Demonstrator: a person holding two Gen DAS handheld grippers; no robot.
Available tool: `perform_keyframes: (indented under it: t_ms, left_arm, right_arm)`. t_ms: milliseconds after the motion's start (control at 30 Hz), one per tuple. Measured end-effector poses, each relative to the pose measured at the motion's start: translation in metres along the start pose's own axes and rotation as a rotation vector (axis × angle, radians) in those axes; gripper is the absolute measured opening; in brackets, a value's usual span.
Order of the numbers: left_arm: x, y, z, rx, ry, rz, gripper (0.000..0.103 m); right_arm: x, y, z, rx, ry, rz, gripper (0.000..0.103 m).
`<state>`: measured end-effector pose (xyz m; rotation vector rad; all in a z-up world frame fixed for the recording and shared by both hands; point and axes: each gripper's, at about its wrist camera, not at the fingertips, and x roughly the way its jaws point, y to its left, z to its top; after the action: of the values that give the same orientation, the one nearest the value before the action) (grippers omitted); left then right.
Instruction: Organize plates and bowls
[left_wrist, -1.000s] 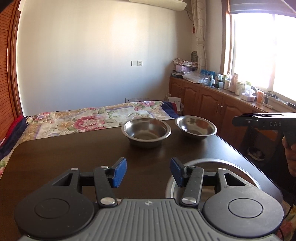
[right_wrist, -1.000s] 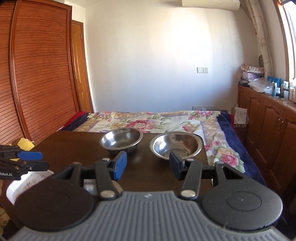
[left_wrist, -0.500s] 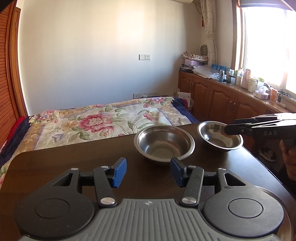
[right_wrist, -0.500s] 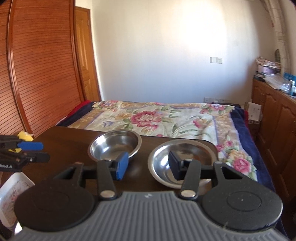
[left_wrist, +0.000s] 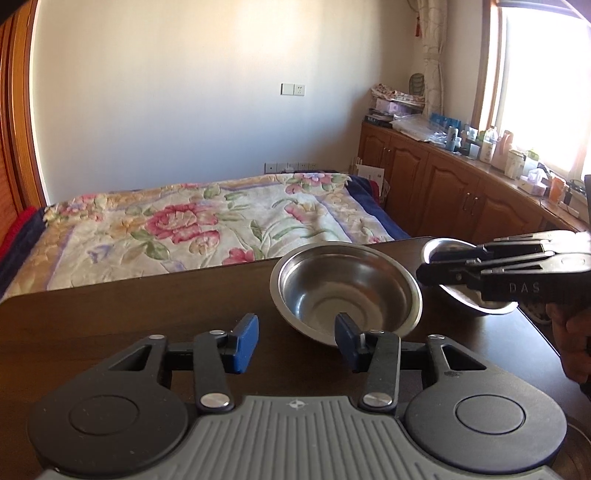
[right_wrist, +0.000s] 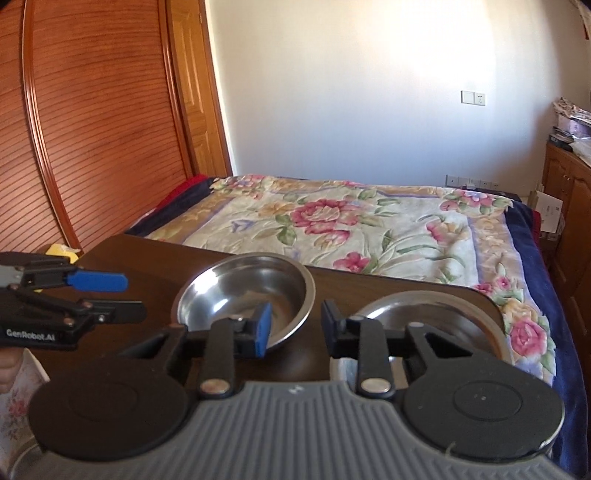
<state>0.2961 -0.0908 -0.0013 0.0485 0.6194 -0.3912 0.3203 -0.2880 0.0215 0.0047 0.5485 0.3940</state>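
bed: floral-quilted bed (left_wrist: 192, 229) beyond table's 12 o'clock edge
table: dark brown wooden table (left_wrist: 110, 317), carries both bowls
left bowl: round steel bowl (left_wrist: 345, 291), at 12 o'clock
right bowl: second steel bowl (right_wrist: 424, 325), beside first, at 2 o'clock
left gripper (left_wrist: 295, 341): spread, just closing, right finger over left bowl's rim
right gripper (right_wrist: 295, 326): spread, just closing, between the bowls, pinching nothing

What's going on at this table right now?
A person holds a gripper in each hand over a dark table with two steel bowls. The left gripper straddles the near rim of the left bowl; the right gripper reaches the right bowl. Both jaws have just been closing, neither yet pinching a rim.
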Motion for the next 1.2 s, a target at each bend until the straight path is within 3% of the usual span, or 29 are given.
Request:
perform_keyframes:
  t_ms: [300, 467, 833, 1200]
  left_arm:
    - [0.018, 0.004, 0.008, -0.009, 0.018, 0.0, 0.045]
    - [0.026, 0.001, 0.007, 0.004, 0.028, -0.006, 0.036]
    - [0.031, 0.004, -0.001, -0.004, 0.043, -0.019, 0.035]
    - [0.025, 0.005, -0.002, -0.014, 0.036, -0.01, 0.022]
  right_arm:
    - [0.017, -0.005, 0.003, 0.033, 0.046, 0.033, 0.031]
    - [0.019, -0.002, 0.004, 0.015, 0.053, 0.029, 0.031]
    - [0.03, 0.006, 0.002, -0.033, 0.091, 0.025, 0.029]
    - [0.033, 0.012, -0.001, -0.04, 0.118, 0.028, 0.023]
